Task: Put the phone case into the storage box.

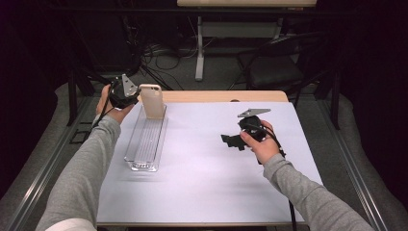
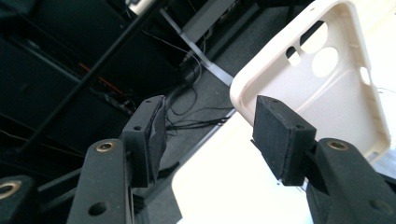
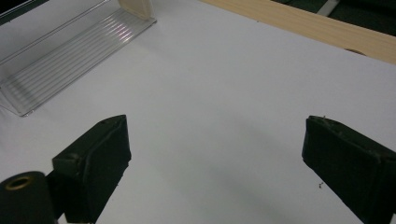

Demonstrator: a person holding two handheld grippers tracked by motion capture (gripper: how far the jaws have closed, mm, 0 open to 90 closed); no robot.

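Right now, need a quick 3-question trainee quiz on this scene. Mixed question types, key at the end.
1. True or false: the cream plastic phone case lies flat on the white table sheet.
2. What sits between the pads of the right gripper? A) the case B) nothing C) a cable
3. At which end of the clear ribbed plastic tray is the case, near the person or far?

Key:
1. False. It stands upright in the tray.
2. B. The jaws are wide open over the bare sheet.
3. The far end, beside the open left gripper.
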